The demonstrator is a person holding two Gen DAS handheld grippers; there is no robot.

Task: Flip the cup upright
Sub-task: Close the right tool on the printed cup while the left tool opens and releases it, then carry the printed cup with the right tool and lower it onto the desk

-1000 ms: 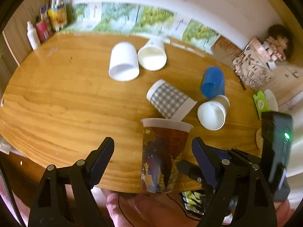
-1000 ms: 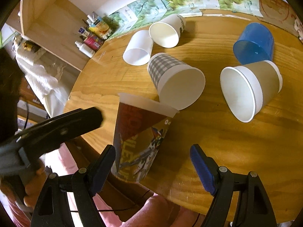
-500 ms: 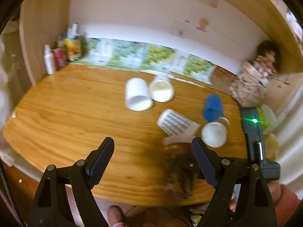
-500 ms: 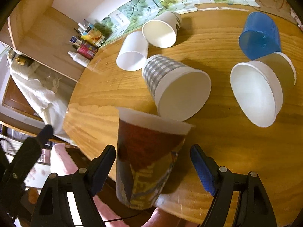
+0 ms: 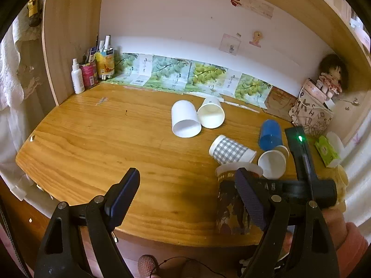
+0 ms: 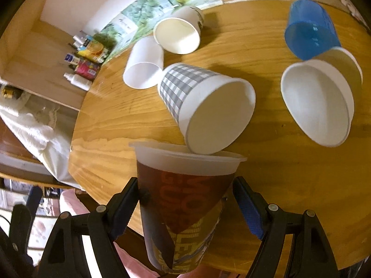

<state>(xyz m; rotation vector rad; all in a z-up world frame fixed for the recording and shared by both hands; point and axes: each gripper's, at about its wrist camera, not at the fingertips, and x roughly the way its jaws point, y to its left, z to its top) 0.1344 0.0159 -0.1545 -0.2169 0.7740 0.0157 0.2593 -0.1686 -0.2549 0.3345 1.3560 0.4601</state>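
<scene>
A dark printed paper cup (image 6: 183, 208) stands upright at the near edge of the wooden table (image 6: 278, 162). It stands between the fingers of my right gripper (image 6: 185, 203). The jaws are open around it; the left pad (image 6: 129, 197) touches or nearly touches the cup, the right pad stands off it. In the left wrist view the same cup (image 5: 231, 206) stands at the lower right, partly behind a finger. My left gripper (image 5: 187, 199) is open and empty, held back over the near table edge.
Several cups lie on their sides: a grey checked one (image 6: 204, 106), a white one (image 6: 143, 67), a cream one (image 6: 178, 32), a blue one (image 6: 310, 30) and a tan one (image 6: 320, 97). Bottles and pens (image 5: 92, 69) stand at the back left, a patterned bag (image 5: 310, 113) at the right.
My left gripper has pulled back and away from the printed cup, leaving it standing. My right gripper has moved in so the cup sits between its fingers.
</scene>
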